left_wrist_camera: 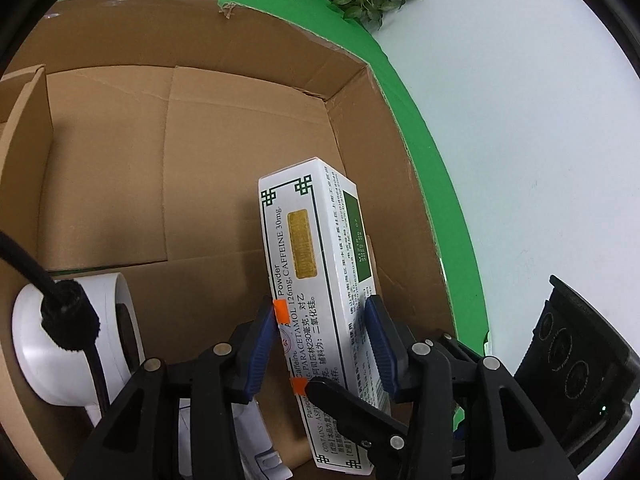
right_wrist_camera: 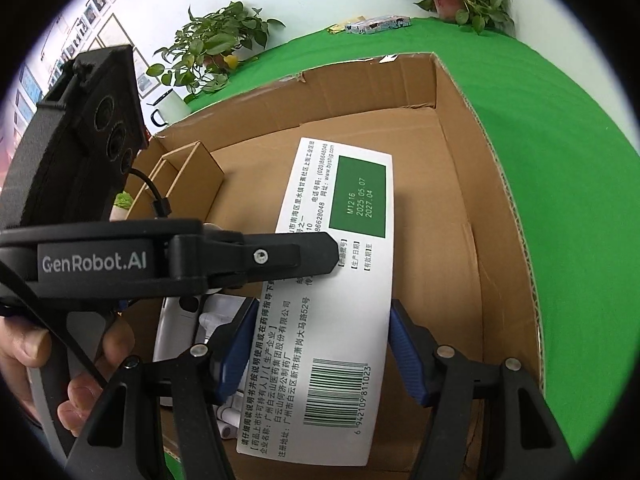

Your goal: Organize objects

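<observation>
A long white medicine box (left_wrist_camera: 304, 240) with green borders and Chinese print hangs tilted inside a big open cardboard carton (left_wrist_camera: 120, 160), near its right wall. My left gripper (left_wrist_camera: 320, 306) has its blue pads against the box's two long sides. In the right wrist view the same medicine box (right_wrist_camera: 332, 300) shows its barcode and green date panel. My right gripper (right_wrist_camera: 323, 306) is shut on its lower half, a pad on each long edge. One black finger (right_wrist_camera: 280, 252) of the left gripper lies across that face. A person's hand (right_wrist_camera: 36, 352) holds the left gripper's handle.
A white round device (left_wrist_camera: 72, 340) with a black cable lies on the carton floor at the left, with other white items (right_wrist_camera: 180, 332) beside it. A small cardboard insert (right_wrist_camera: 192, 168) stands at the far left. The carton sits on a green cloth (right_wrist_camera: 560, 160); potted plants (right_wrist_camera: 216, 40) stand behind.
</observation>
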A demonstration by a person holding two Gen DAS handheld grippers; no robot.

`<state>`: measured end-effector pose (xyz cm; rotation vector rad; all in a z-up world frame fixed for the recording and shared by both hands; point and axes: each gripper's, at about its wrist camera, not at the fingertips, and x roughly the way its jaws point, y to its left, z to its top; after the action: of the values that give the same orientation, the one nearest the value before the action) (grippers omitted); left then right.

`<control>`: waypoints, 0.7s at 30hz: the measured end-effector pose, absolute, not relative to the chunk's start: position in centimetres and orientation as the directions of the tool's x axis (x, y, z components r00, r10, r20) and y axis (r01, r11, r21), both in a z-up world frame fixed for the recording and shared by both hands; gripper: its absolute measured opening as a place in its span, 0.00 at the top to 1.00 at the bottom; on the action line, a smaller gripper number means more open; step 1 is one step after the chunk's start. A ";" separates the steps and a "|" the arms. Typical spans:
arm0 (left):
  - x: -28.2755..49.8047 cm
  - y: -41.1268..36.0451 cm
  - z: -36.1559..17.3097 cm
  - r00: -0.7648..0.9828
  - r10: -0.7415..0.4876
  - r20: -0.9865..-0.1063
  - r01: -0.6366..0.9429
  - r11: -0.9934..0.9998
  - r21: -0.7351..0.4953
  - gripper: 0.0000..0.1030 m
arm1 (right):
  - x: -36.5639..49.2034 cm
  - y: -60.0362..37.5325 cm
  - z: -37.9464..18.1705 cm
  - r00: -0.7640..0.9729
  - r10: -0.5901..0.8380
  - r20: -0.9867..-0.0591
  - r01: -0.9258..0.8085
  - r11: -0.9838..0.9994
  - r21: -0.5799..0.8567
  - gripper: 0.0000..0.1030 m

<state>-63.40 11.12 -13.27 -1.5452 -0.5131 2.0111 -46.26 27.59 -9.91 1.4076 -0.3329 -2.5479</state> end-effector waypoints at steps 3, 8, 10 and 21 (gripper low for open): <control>-63.2 10.6 -11.9 -0.254 0.576 -0.777 -0.194 -0.818 -0.542 0.55 | -46.3 27.5 -10.0 -0.514 -0.279 -0.811 0.064 -0.955 0.288 0.39; -62.4 8.4 -8.2 -0.398 0.493 -0.774 -0.186 -0.869 -0.458 0.55 | -45.7 27.0 -11.4 -0.473 -0.293 -0.831 0.065 -0.952 0.298 0.39; -61.5 7.8 -7.0 -0.428 0.457 -0.780 -0.194 -0.889 -0.415 0.55 | -45.5 26.6 -11.8 -0.462 -0.300 -0.835 0.069 -0.950 0.303 0.39; -55.4 3.4 -5.4 -0.592 0.232 -0.772 -0.118 -0.972 -0.202 0.52 | -44.2 26.0 -11.3 -0.499 -0.289 -0.817 0.067 -0.953 0.296 0.33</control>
<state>-55.43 3.39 -5.36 -1.3039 -0.1916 2.6327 -44.21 25.98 -11.32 1.4445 -0.3347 -2.5312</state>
